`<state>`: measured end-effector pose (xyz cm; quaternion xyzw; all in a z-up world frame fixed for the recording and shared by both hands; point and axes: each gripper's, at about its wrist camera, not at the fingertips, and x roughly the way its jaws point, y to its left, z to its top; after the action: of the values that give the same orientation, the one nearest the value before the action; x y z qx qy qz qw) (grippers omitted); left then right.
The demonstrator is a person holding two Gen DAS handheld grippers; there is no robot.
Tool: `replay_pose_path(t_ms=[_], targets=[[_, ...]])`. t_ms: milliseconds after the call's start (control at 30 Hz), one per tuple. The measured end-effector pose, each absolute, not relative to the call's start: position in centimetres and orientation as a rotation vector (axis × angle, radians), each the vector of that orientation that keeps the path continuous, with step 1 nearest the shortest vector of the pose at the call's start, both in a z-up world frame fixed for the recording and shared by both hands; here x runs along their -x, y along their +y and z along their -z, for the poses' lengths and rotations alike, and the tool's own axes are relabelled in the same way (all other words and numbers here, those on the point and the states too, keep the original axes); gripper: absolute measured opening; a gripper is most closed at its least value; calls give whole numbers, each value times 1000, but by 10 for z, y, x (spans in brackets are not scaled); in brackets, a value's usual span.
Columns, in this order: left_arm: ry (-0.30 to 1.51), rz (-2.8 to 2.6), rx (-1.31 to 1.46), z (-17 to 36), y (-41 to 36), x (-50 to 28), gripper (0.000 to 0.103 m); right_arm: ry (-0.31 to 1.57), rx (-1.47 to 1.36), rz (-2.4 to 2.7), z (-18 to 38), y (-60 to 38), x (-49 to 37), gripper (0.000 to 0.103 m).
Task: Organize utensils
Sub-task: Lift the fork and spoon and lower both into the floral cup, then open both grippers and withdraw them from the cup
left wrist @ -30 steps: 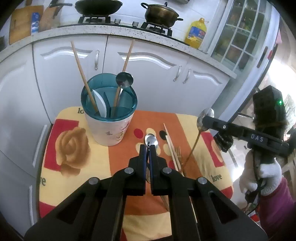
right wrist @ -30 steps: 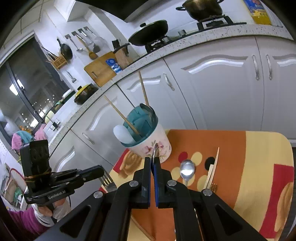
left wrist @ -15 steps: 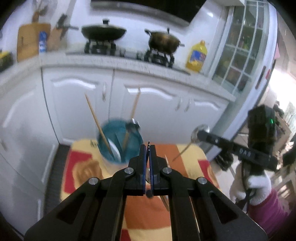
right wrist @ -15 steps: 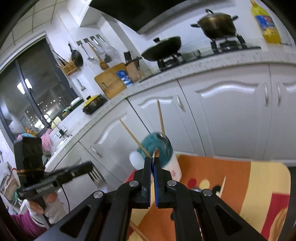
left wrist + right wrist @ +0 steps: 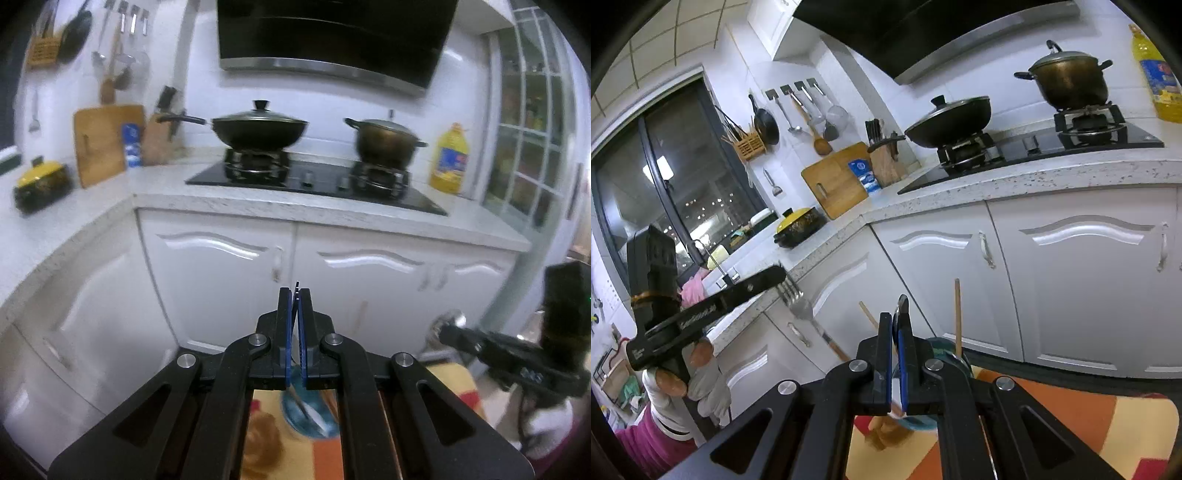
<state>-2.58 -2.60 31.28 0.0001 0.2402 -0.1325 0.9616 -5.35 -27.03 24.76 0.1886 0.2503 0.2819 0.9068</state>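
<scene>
Utensils split three ways: fork [image 5: 798, 306] pinched in the left claw [image 5: 780, 275] at the left of the right-wrist view, spoon [image 5: 903, 305] pinched in the right claw [image 5: 894, 321] at lower centre, chopsticks [image 5: 957, 314] standing in the teal-rimmed holder cup [image 5: 945, 349] just behind that claw. Both claws pressed together on thin metal, with no gap showing between the pads. Both held up above the patterned tabletop [image 5: 1089, 417], with the cup low in each view and largely hidden by the claw arms.

Fork gripped near the tines, handle slanting down and right toward the cup. Spoon bowl poking up edge-on above the pads, its handle hidden behind the claw.

Judged by looks: light, stiff, not fragile, but smooth and probably slippery. Gripped close to one end, so likely to swing or twist in the pads if bumped. Best held across the flat of the neck or upper handle, never on the rounded bowl or the tine tips. Worth keeping the squeeze firm until the handle end is well inside the rim.

Cup apparently ceramic, upright and already crowded. Probably easy to knock or tip by a handle catching a chopstick. Aim for the open part of the rim, handle end first.
</scene>
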Motion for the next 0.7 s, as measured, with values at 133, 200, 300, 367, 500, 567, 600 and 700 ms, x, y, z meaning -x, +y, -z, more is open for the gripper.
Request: replay_pose_path(t_ms=[133,200,300,367,500,567,600,700], targets=[[500,219,-10,-298,-26,4,1,551,-388,-585,-235,-259,33,2],[504,201,-24,-289,-29,-5,1,566,-384,-588,-229,-255,27,2],[516,177,-59,-274,-37,-12,1,587,-366,-580,-219,-251,19,2],[529,165,-83,-263,-43,-17,1,609,-377,-573,-208,-251,12,2],[574,168,-103,-242,-51,-23,1,658,-384,-568,-185,-249,1,2],[597,168,-109,-232,-55,-26,1,695,-387,-563,-172,-247,-4,2],[607,167,-110,-228,-56,-27,1,701,-392,-562,-168,-247,-5,2],[650,182,-104,-218,-58,-29,2,722,-419,-555,-161,-251,-9,2]])
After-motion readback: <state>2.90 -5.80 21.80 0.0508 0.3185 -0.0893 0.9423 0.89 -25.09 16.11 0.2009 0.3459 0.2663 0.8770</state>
